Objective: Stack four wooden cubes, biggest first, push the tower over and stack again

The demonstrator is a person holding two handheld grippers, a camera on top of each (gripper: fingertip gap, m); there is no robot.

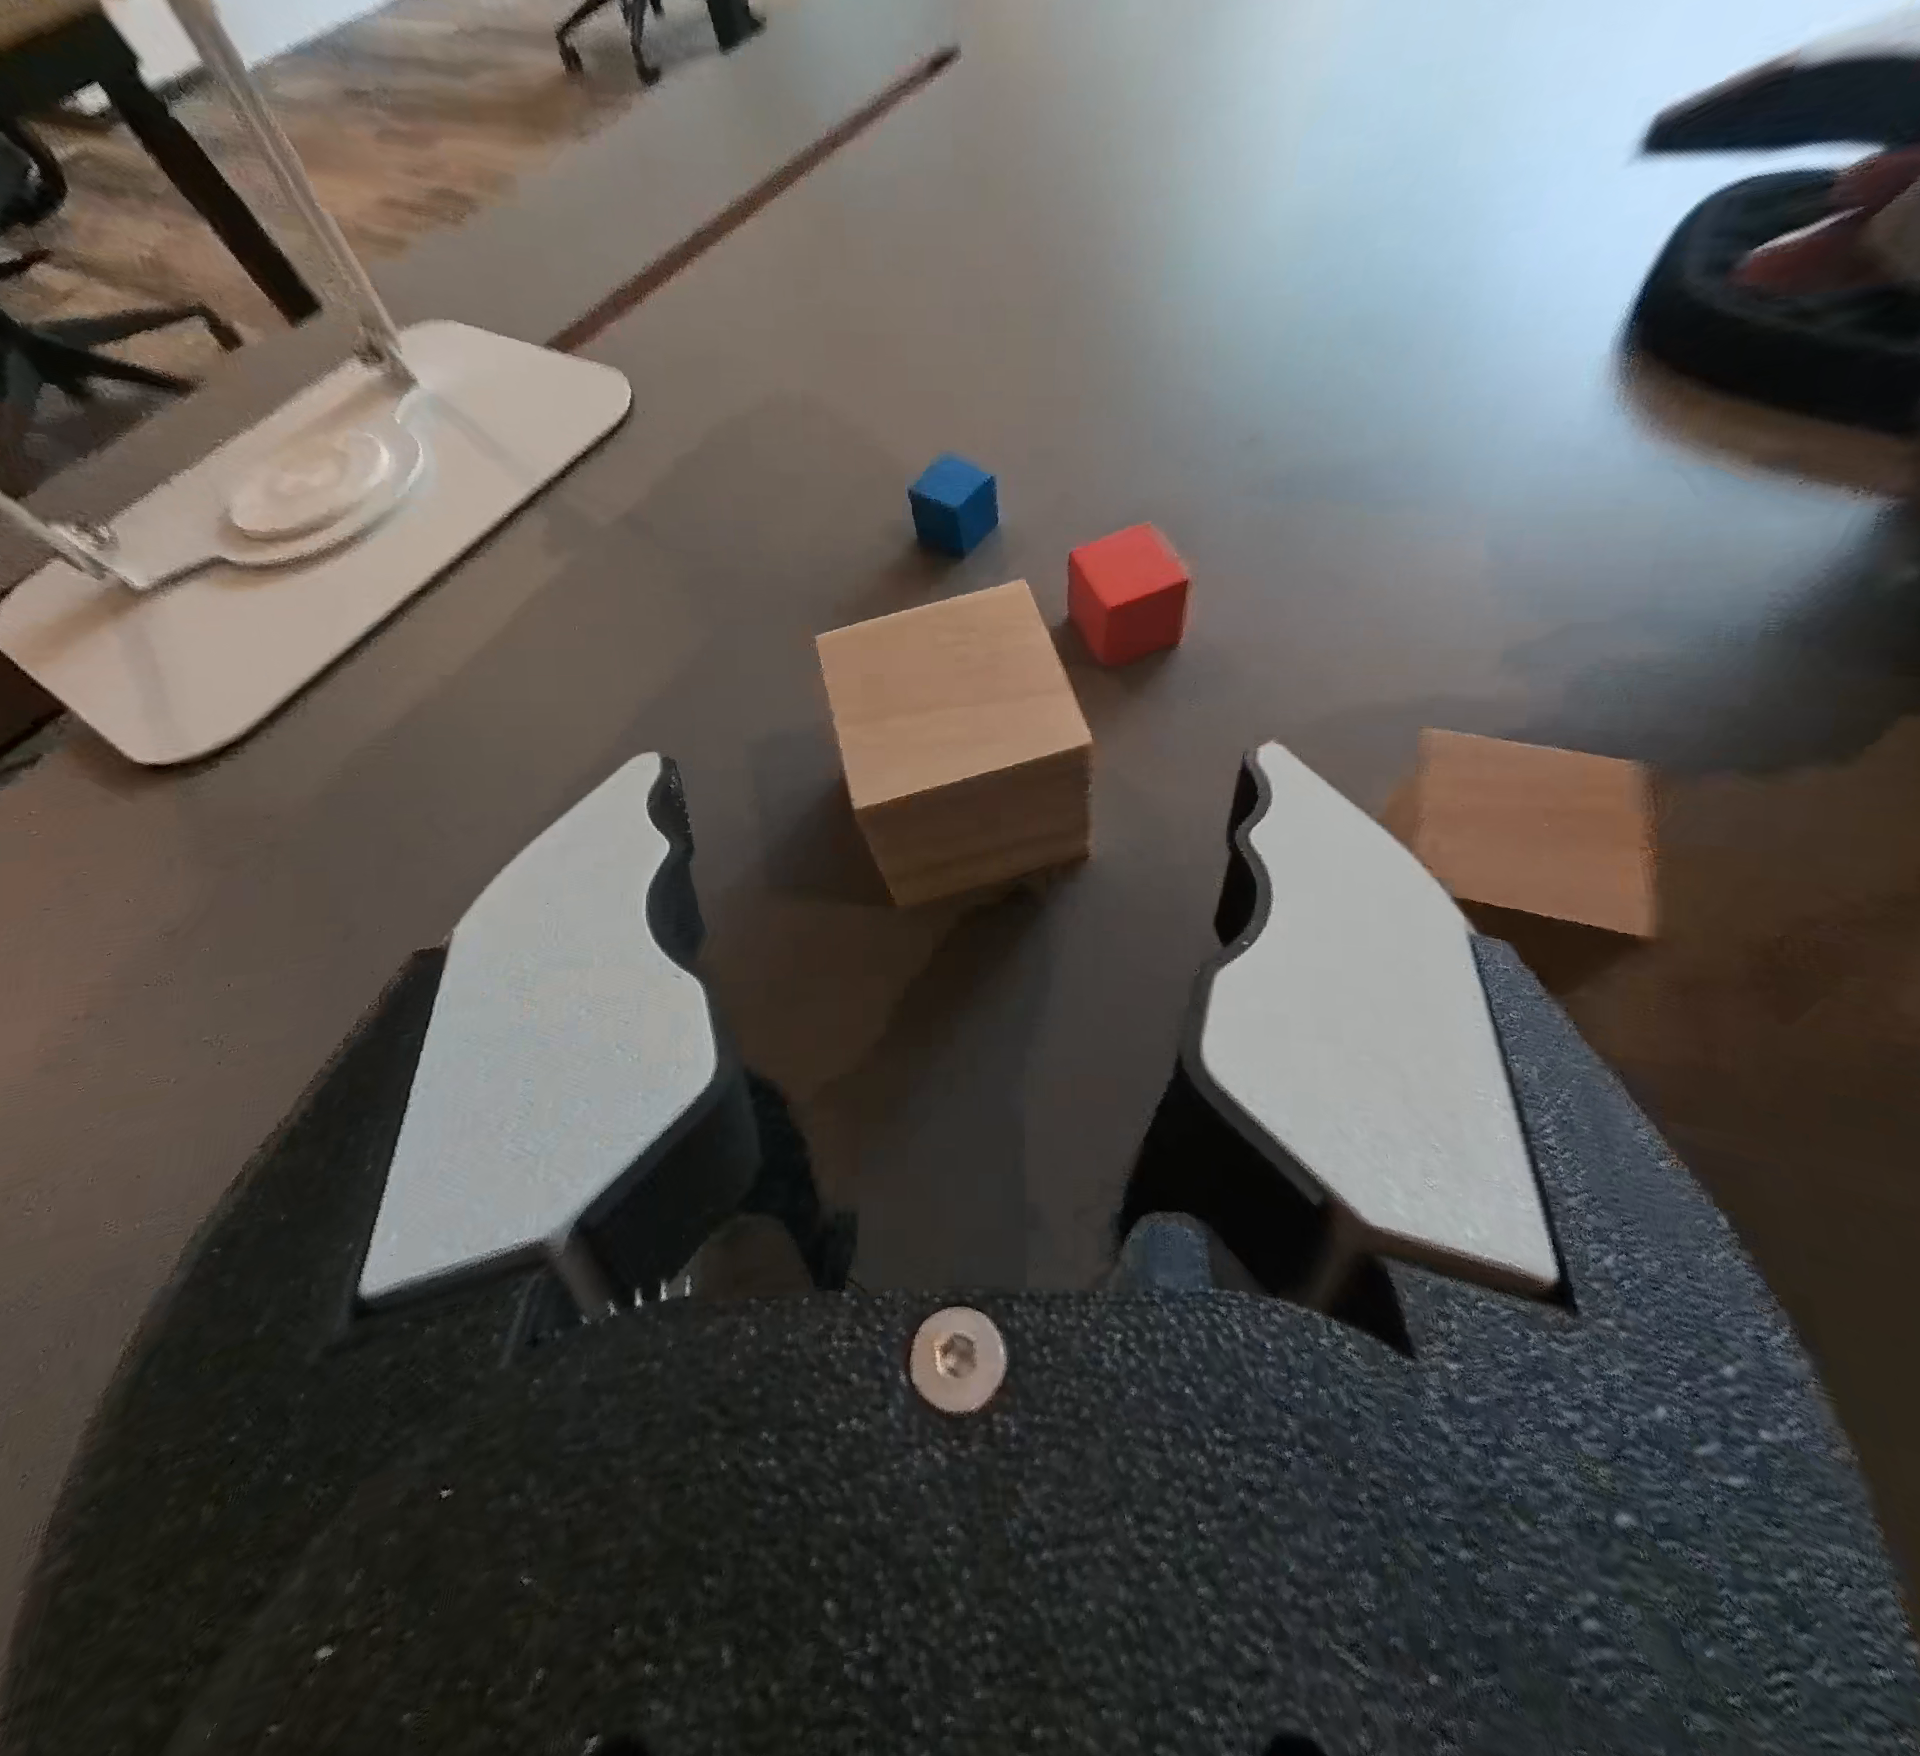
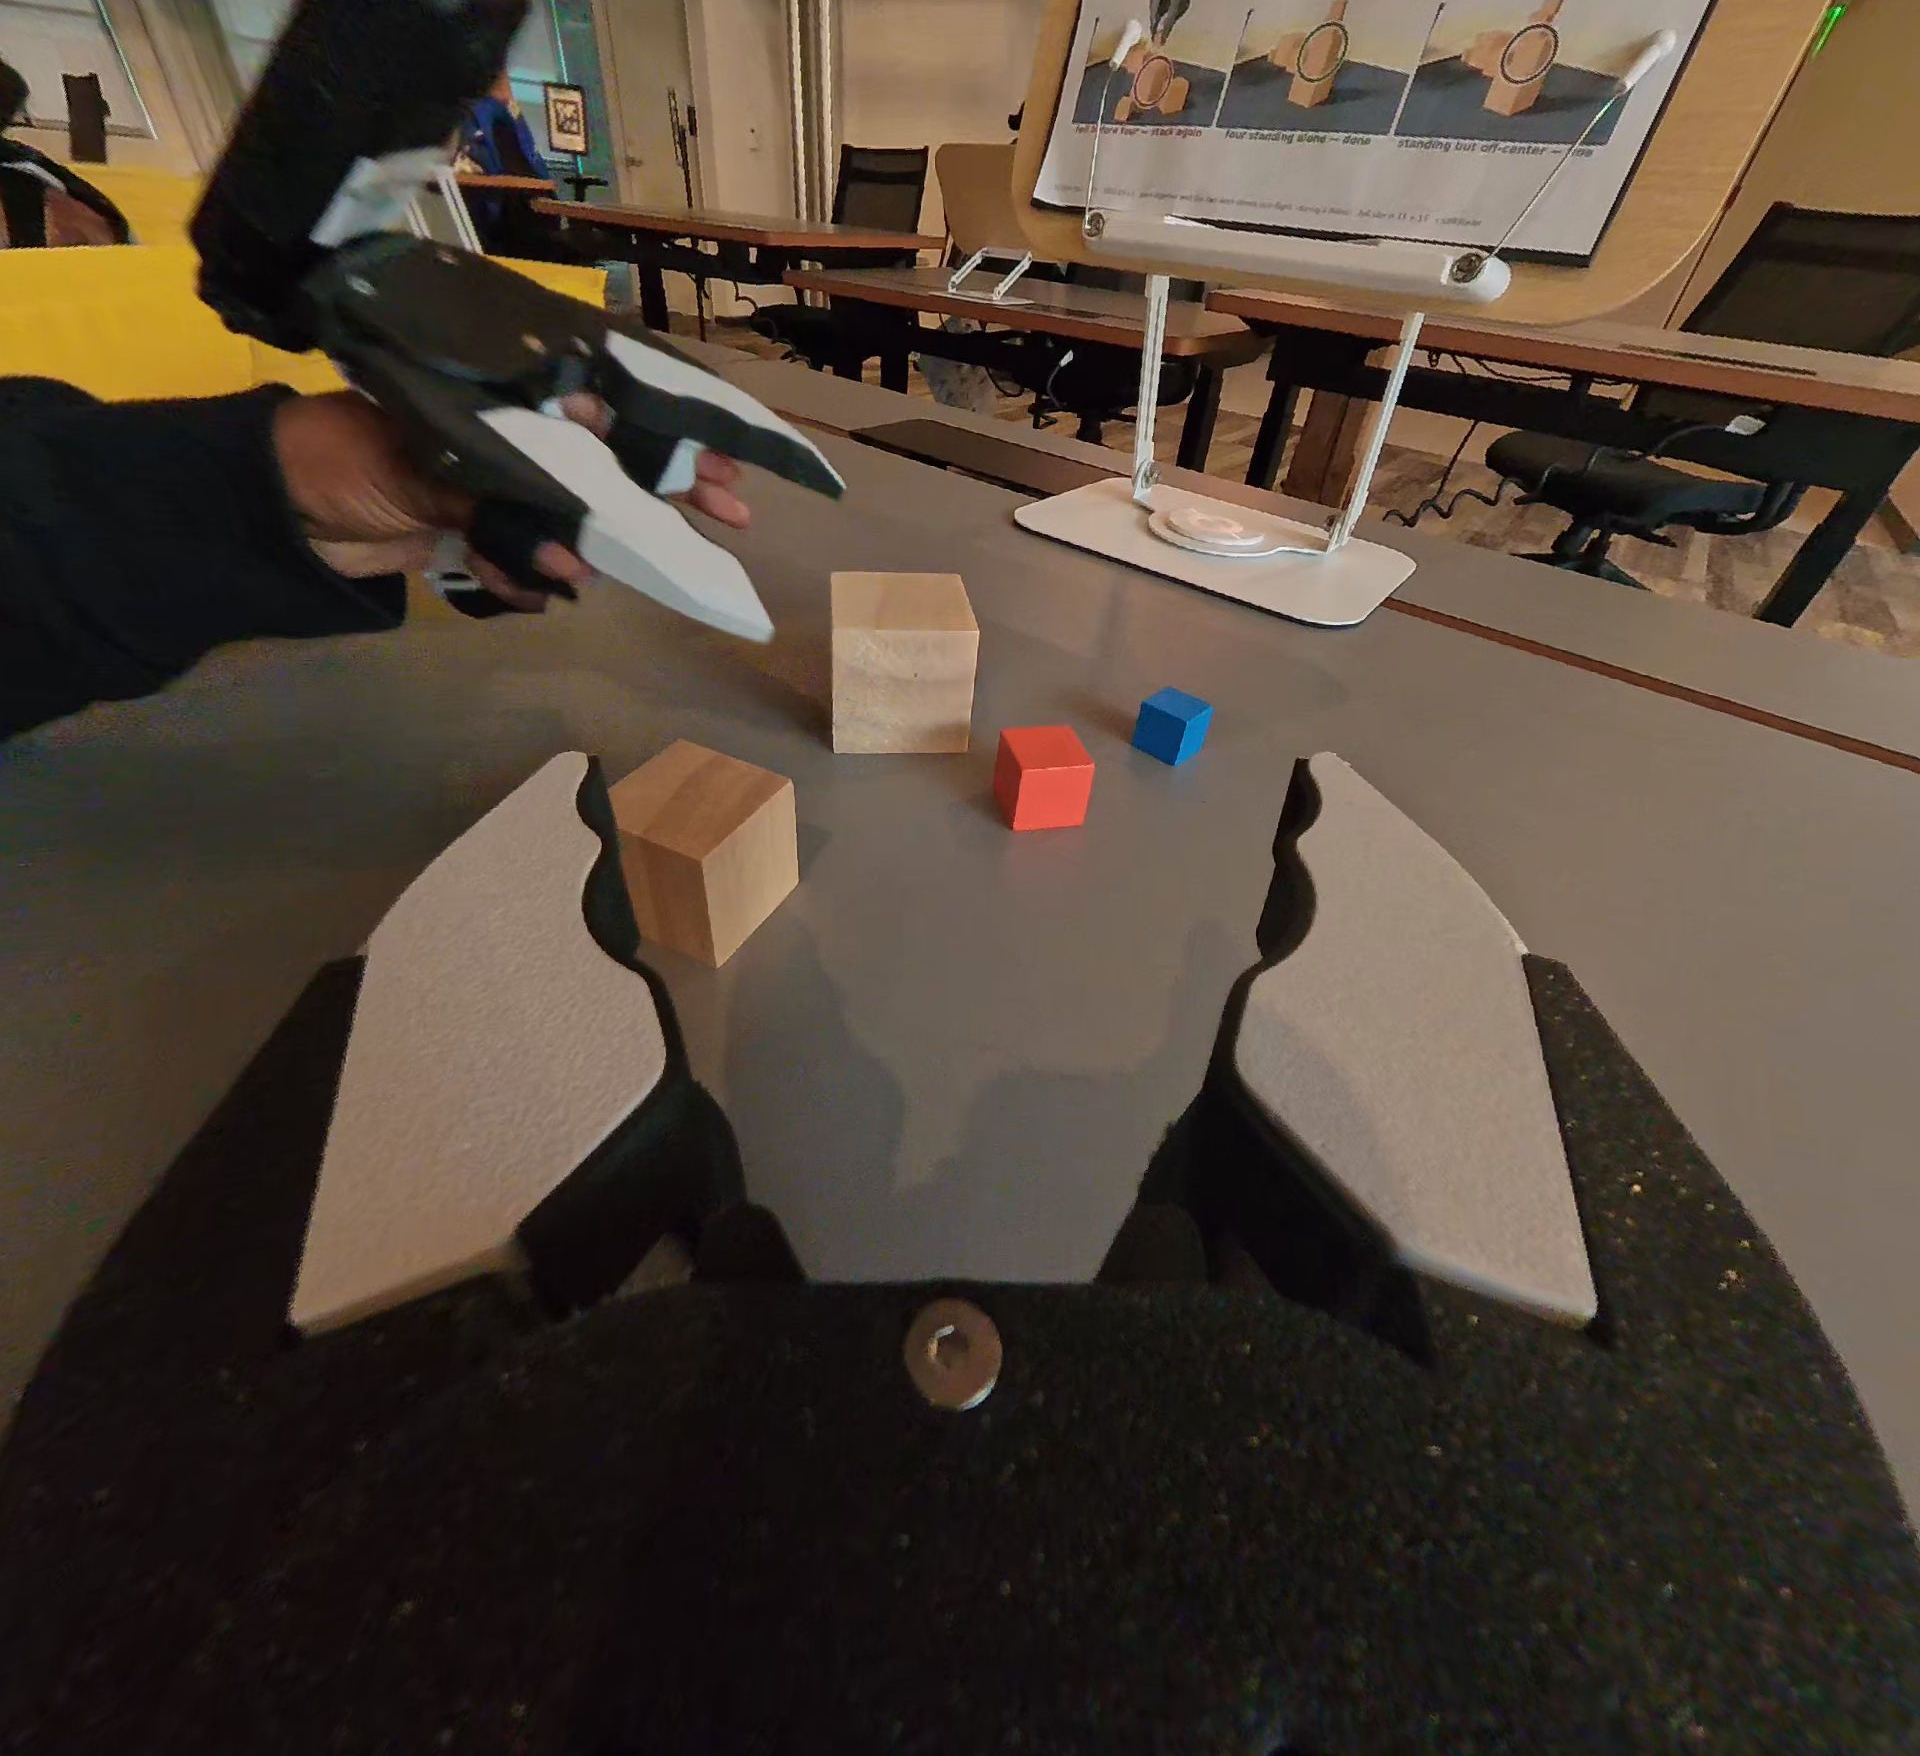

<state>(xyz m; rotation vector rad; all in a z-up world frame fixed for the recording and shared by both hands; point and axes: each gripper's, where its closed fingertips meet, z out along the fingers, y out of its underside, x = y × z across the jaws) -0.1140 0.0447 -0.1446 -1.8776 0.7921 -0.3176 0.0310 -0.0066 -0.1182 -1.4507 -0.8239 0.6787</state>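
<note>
four cubes loose on the grey table, none stacked; biggest cube ahead of left gripper, looks rigid, light, smooth, so pinch opposite flat faces mid-height; right gripper also spread, empty.

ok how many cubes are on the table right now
4, all apart on the grey table: large pale wooden cube farthest back, medium brown wooden cube nearest, small red cube beside them, smallest blue cube beyond it. None stacked.

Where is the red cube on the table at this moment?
In the right wrist view the red cube lies flat on the grey table, right of centre, between the blue cube and the largest wooden cube, touching neither.
</note>
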